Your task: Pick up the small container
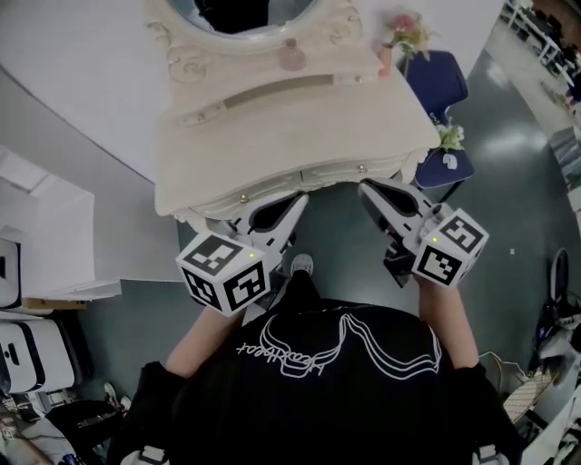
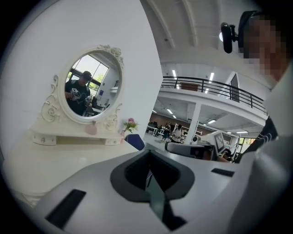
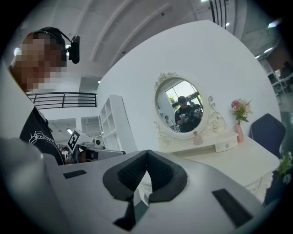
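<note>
Small container [image 1: 292,56], back edge of surface [image 1: 290,136] under mirror [image 1: 238,13]: prob. light, stiff, maybe fragile; take round body. Left gripper [image 1: 299,201], right gripper [image 1: 367,189] closed, empty.

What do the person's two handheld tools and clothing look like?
The left tool and right tool are light grey tapered plastic shells with black textured pads. Each carries a white cube with black square markers. The person wears a black short-sleeved T-shirt with white line print.

A black short-sleeved T-shirt [image 1: 336,400] printed with a white line drawing and script is worn. The left gripper [image 1: 298,202] and right gripper [image 1: 367,189] are shelled pale grey, each capped by a black-and-white marker cube.
</note>
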